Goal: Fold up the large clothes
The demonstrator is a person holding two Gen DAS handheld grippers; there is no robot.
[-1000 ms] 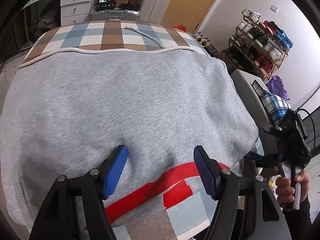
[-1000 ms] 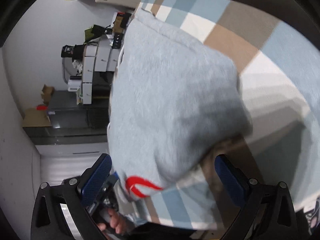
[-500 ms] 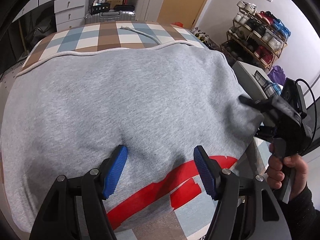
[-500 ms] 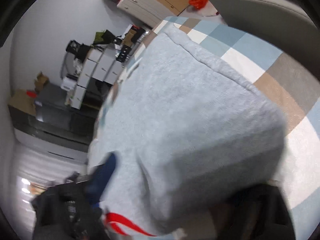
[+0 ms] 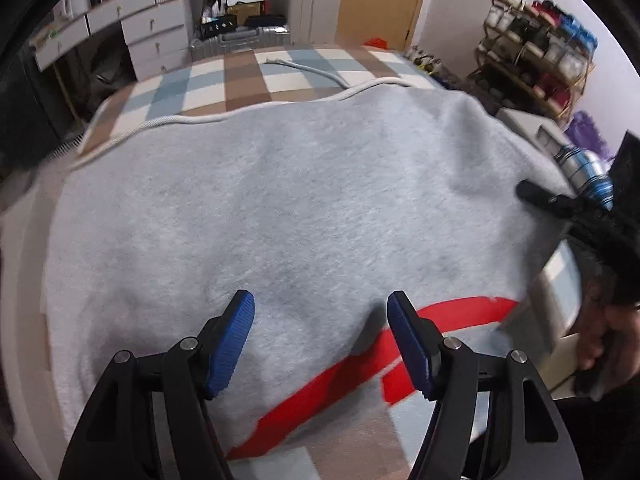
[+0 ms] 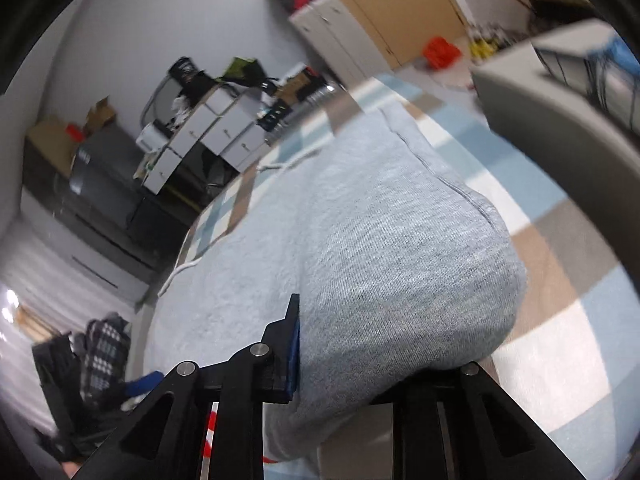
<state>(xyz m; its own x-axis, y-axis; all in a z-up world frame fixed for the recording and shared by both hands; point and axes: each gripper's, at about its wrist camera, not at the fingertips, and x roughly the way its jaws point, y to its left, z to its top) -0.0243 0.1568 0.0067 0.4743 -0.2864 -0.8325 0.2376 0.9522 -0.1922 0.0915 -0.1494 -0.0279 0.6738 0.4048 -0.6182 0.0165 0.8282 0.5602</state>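
While the right gripper is closing on a corner of the grey garment spread over the checked bed, the left gripper hovers released; secure a full bite before lifting.

A checked cover in brown, pale blue and white lies over the bed. A white cord rests on it near the far edge. Behind the far edge stand a white chest of drawers, a silver suitcase and a tall white cabinet beside a wooden door. Past the far right corner is a shoe rack, full of shoes. A small red thing lies on the floor near the door. At the left side a dark cabinet carries cardboard boxes.
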